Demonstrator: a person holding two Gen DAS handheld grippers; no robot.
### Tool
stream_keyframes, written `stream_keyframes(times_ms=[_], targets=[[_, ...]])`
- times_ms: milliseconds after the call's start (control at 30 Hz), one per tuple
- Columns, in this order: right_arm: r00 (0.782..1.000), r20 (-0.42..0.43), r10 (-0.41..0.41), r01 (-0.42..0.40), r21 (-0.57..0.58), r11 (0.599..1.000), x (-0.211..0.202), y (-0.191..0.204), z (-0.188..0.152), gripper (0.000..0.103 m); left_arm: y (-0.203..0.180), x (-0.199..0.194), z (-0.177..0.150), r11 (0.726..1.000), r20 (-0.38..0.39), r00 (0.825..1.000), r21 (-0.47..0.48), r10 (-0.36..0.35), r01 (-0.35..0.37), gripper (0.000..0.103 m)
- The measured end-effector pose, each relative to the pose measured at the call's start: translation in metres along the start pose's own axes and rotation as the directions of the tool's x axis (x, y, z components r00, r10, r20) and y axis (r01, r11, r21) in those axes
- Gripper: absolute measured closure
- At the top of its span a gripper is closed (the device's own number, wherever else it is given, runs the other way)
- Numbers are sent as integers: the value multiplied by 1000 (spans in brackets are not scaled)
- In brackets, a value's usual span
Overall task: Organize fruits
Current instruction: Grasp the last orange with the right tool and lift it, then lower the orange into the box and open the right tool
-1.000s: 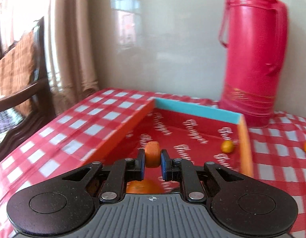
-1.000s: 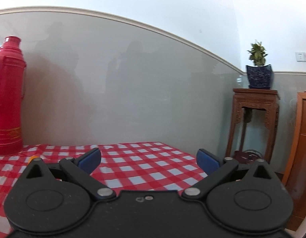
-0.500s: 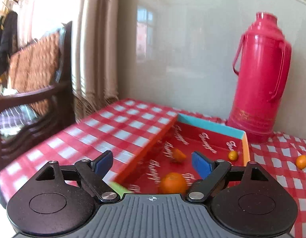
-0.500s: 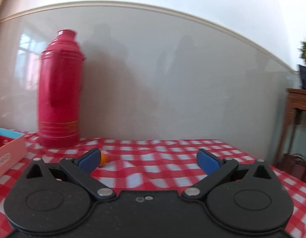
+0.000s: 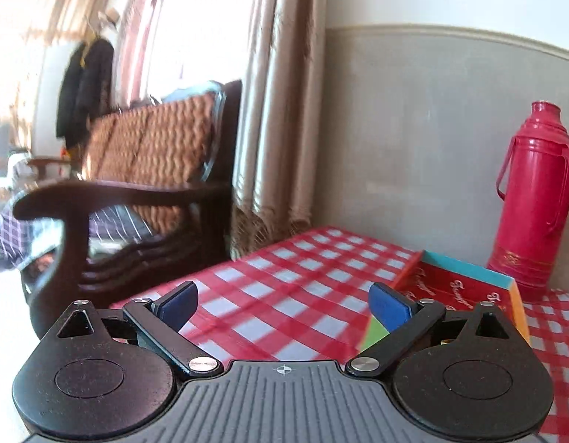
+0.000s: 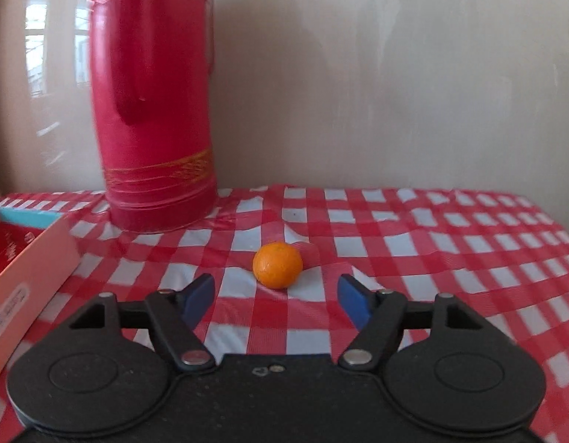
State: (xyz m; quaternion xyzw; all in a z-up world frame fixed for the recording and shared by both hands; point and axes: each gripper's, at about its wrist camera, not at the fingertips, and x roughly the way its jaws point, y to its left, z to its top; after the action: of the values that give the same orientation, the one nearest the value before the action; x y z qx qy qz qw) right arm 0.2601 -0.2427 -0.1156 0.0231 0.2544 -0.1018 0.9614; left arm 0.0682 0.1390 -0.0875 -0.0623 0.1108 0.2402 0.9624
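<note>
- The right hand-held gripper [image 6: 275, 293] is pointed at a small orange [image 6: 277, 264] that is sat on the desk [image 6: 432, 243], so the orange can be picked up next, it seems.
- Its jaws have just been closing a little, but they are spread apart, and the orange is seen just past the blue tips, not pressed by them.
- The orange is placed near the red flask [image 6: 155, 103] and a little way from the open box [image 6: 29, 258], where the fruit is likely meant to go.
- The left hand-held gripper [image 5: 284, 304] has just been opened wide, and nothing is held between its jaws; only the checked cloth is seen there.
- The box [image 5: 465, 288] is seen to the right of the left hand-held gripper, which is turned toward the chair [image 5: 136, 192], so room is left over the box.
- Plenty of bare cloth is found around the orange, so the jaws can be slid in from both sides.
- The flask is stood close behind, so a bump could be made if the reach is too long.
- The near wall of the box must be cleared when the fruit is carried over.
</note>
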Motion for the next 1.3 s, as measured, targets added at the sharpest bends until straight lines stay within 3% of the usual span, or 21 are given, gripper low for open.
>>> stream_keyframes(times_ms=[67,267,333,433,600,733,867,1067,1133,1200,1233,1300], targets=[[999,-32,0,1,22,1000,14,-1,5,36,5,-5,-2,1000,39,999,9,12,-12,0],[993,-113,-15,22,66,998,44,-5,6,40,19,2,-3,999,21,999,-34,40,-40,0],[992,-124,-14,22,70,997,49,-4,6,61,24,4,-3,998,12,999,-48,42,-42,0],[993,-115,-11,18,53,998,51,-2,7,72,26,4,-6,998,9,999,-48,50,-50,0],[996,-91,5,-3,16,1000,46,5,8,74,24,2,-8,998,14,998,-26,55,-54,0],[995,-31,98,-99,-23,995,16,26,10,74,25,2,-9,998,18,998,-24,59,-59,0],[964,1,265,-265,-71,962,-18,65,12,74,26,1,-9,998,15,998,-31,62,-61,0],[890,-25,456,-454,-156,877,-50,128,8,73,34,1,-10,998,-8,998,-33,59,-60,0],[880,-50,473,-473,-188,861,-52,146,4,69,37,4,-10,998,-27,998,-31,55,-56,0],[891,-36,452,-448,-229,864,-55,160,-2,71,38,5,-10,998,-40,998,-25,52,-53,0],[890,-44,455,-451,-247,858,-55,166,-3,75,38,5,-11,999,-43,998,-19,50,-51,0],[882,-76,465,-469,-233,852,-53,173,-3,71,36,5,-11,999,-47,998,-6,44,-44,0]])
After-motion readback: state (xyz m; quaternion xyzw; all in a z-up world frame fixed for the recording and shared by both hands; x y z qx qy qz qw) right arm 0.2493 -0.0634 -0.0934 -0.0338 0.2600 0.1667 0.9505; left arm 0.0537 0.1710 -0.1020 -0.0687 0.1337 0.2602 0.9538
